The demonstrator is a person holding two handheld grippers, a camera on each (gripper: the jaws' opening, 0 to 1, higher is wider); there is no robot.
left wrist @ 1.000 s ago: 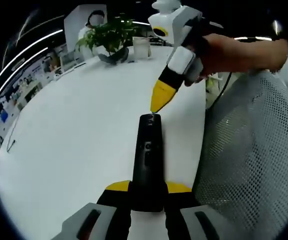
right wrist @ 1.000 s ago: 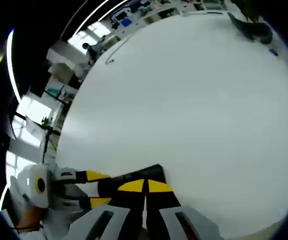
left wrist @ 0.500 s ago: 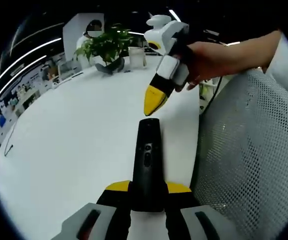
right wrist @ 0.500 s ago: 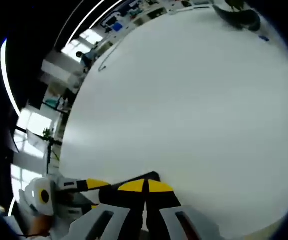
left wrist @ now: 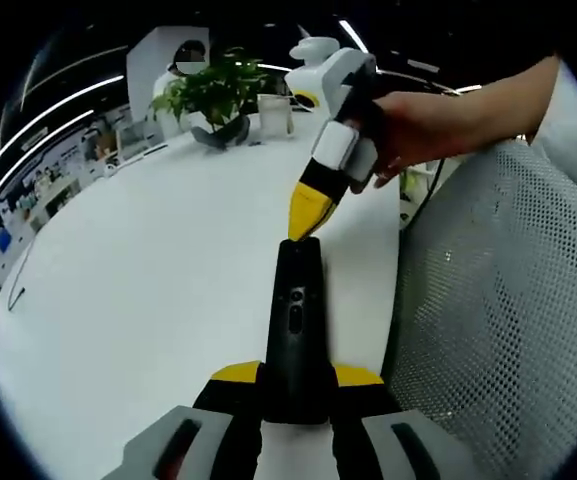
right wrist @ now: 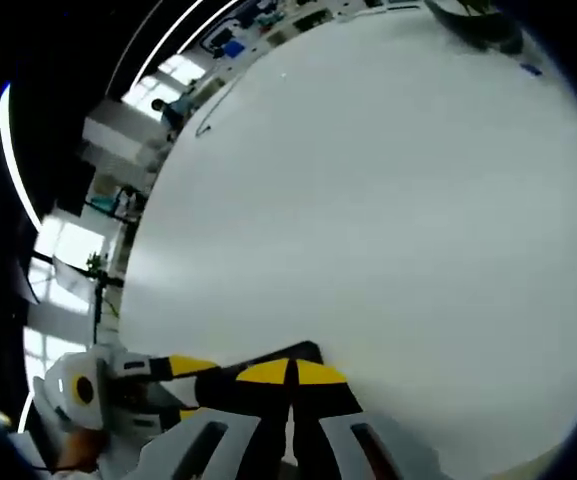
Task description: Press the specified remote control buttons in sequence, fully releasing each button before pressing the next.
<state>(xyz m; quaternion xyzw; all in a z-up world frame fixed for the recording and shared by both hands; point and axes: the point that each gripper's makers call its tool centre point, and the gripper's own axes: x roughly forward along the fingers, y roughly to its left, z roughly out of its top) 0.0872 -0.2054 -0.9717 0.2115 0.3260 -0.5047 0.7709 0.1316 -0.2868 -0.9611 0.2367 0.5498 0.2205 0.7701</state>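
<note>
Right hand-held gripper point(left wrist: 305, 222) tip seemingly on remote point(left wrist: 295, 330), contact unclear.

Left gripper point(left wrist: 296, 378): yellow-tipped black jaws on grey mounts; right gripper point(left wrist: 306, 222): white-grey housing tapering to a yellow-black tip. Bare forearm point(left wrist: 488, 95) behind it

Black remote control, clamped at one end and poking out over the white table

The remote control point(left wrist: 294, 330) is a slim, long black bar with a couple of small buttons partway along its top face, one with a lighter ring. In the left gripper view it runs straight away from the camera, near end squeezed between the yellow-tipped jaws of the left gripper point(left wrist: 294, 385), far end rounded. The closed yellow tip of the right gripper point(left wrist: 306, 215) sits right at that far end. In the right gripper view the remote point(right wrist: 273, 358) shows as a dark strip behind the yellow tips.
</note>
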